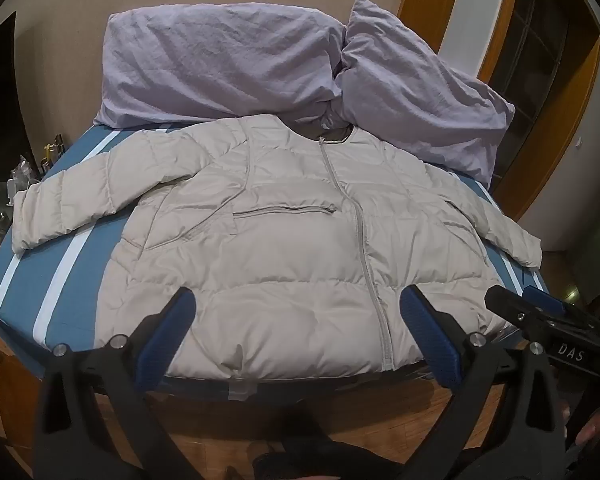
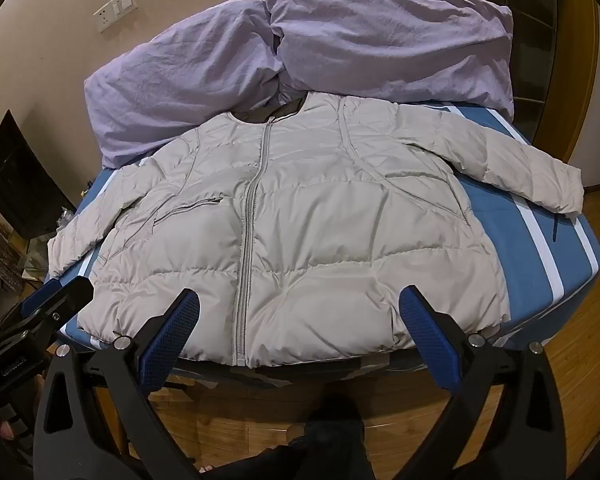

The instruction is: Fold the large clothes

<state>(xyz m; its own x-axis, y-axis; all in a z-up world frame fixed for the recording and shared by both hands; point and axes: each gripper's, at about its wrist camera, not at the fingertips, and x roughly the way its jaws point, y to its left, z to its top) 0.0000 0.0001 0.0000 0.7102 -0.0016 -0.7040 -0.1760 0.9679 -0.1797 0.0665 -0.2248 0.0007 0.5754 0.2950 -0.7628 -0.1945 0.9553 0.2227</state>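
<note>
Jacket [image 1: 284, 236], pale beige and quilted, spread flat and face up on blue bedsheet [image 1: 52, 280] with white stripes, zipped shut, both sleeves stretched out sideways, hem at the near edge of the bed. Collar touching two lavender pillows [image 1: 228, 60] piled against the wall. Left gripper [image 1: 296, 312] above the hem, jaws spread wide, gripping nothing. Right gripper [image 2: 298, 312] likewise splayed and empty over the hem. Wooden floor [image 2: 560, 380] below, wall socket [image 2: 114, 8] behind.
</note>
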